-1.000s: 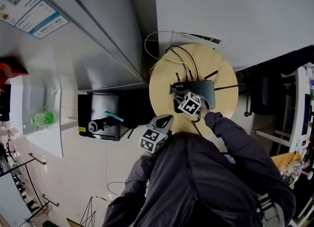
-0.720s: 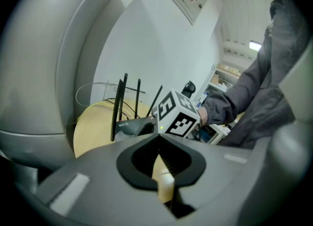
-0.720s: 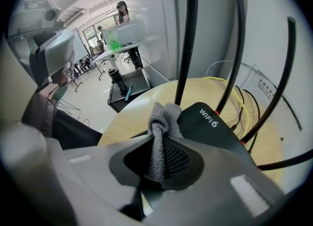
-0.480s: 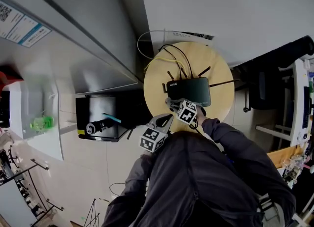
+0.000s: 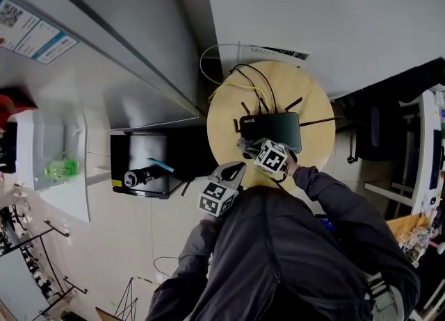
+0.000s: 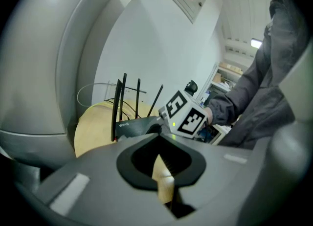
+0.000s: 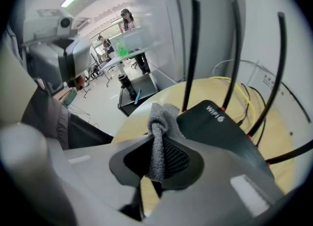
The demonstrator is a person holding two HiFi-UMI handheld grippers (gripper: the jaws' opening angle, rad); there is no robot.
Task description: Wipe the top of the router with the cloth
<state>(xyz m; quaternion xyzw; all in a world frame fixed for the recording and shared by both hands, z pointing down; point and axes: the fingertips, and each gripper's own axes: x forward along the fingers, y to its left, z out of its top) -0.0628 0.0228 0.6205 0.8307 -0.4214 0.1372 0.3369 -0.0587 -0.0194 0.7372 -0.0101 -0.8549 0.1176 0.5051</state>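
Round wooden table [image 5: 226,114] against a white wall served as the work surface. The right gripper [image 7: 155,169] had its jaws clamped on a bunched grey cloth [image 7: 159,122], which stood up out of them and sat at the near left corner of the black router [image 7: 220,127]. The router lay flat on the tabletop with its thin antennas [image 7: 191,54] raised, and yellow and black cables [image 5: 252,82] trailed behind it toward the wall. The left gripper [image 6: 160,176] hung off the table's near edge, jaws drawn together on nothing.
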